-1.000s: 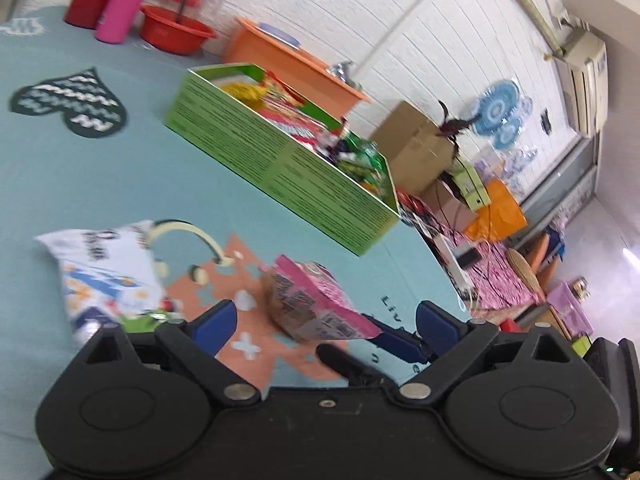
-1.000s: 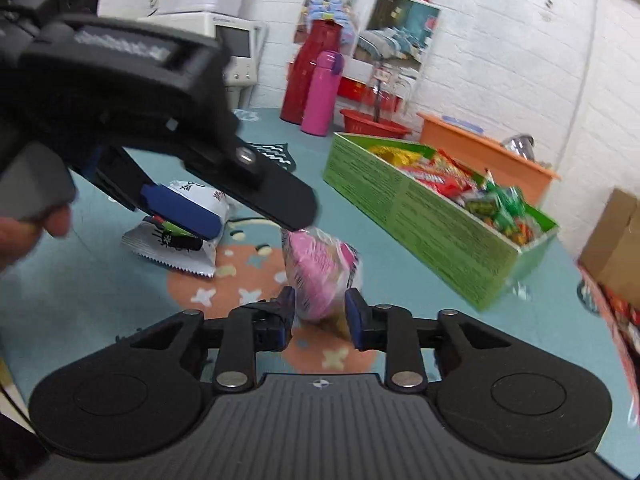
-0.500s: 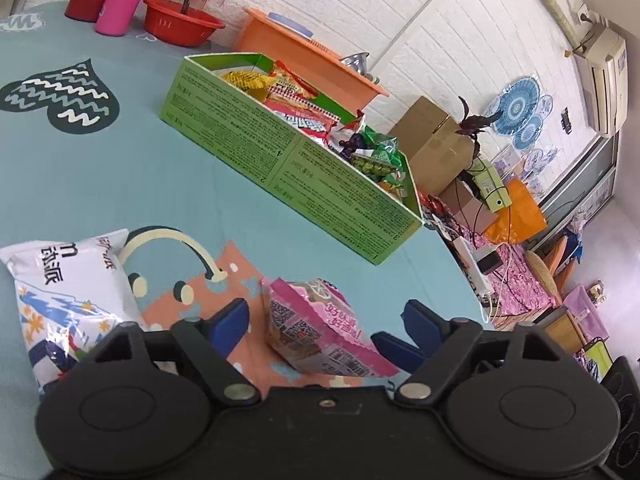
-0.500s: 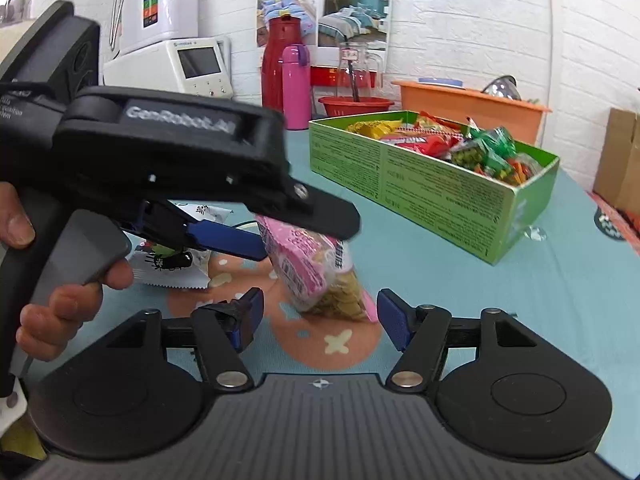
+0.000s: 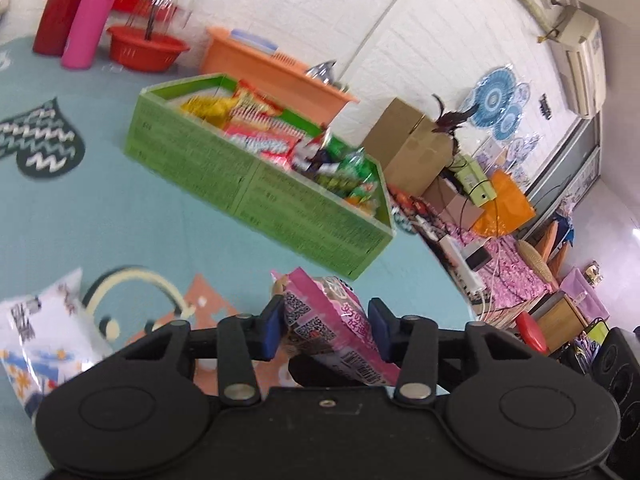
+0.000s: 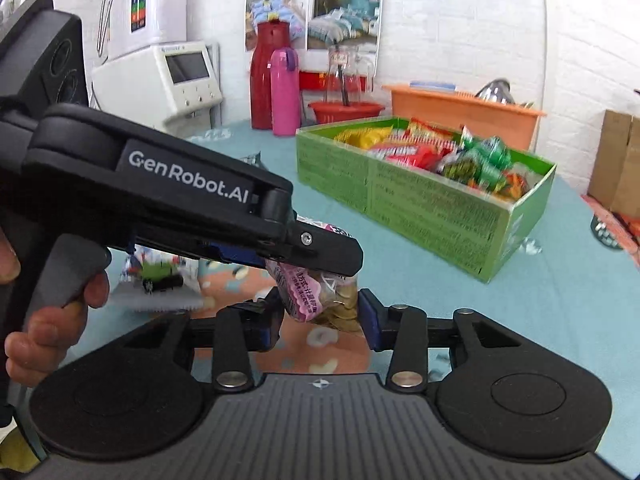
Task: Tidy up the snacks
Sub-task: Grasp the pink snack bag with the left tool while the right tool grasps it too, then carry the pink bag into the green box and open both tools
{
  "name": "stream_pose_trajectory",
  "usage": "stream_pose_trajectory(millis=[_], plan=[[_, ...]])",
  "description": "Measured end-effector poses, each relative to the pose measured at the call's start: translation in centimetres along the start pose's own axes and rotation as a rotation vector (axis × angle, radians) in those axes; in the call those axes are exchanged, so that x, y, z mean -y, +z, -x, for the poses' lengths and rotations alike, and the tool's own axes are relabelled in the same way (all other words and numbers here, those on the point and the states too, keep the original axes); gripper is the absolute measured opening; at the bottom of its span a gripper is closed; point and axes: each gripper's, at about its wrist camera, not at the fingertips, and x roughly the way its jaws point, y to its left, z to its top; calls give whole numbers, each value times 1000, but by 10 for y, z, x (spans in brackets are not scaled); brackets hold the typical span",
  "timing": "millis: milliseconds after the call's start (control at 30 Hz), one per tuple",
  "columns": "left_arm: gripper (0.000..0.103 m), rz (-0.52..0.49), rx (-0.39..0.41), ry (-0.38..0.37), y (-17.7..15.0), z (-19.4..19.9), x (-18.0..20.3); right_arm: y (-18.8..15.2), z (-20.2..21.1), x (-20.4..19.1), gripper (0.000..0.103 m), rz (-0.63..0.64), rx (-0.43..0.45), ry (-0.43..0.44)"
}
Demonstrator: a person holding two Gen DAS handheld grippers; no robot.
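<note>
Pink snack packet [image 5: 320, 320] low centre of the left wrist frame, lifted off the teal worktop [image 5: 120, 208], green snack box [image 5: 256, 188] up and behind it at mid frame. Looks light, soft and crinkly, film probably slick, contents loose and crushable (round golden pieces visible through the clear end in the right wrist view); best taken across the flat faces near the middle with light squeeze, not by the sealed edge. Left tool [image 5: 322, 330] just been closing, now narrowed onto the packet, blue pads [image 5: 269, 332] pressing both sides: gripped. Right tool [image 6: 320, 318] also just been closing, about half open, packet's lower end [image 6: 320, 300] sitting between the pads; right-hand pad close to the film, left-hand one with a small gap, so not judged clamped. Hand [image 6: 52, 320] on the left tool's grey trigger at lower left of the right wrist frame. White snack bag [image 5: 36, 336] lying on the worktop, lower left of the left wrist frame.
</note>
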Motion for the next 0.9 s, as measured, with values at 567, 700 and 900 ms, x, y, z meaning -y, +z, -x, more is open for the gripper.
stream_pose_trajectory(millis=[567,700,900], plan=[[63,-150,147,-26,104,-29,15,77,-27,36,69,17,226,-51],[63,-148,147,-43,125,-54,1,91,-49,45,69,16,235,-66],[63,-117,117,-63,151,-94,-25,107,-88,64,69,20,190,-98]])
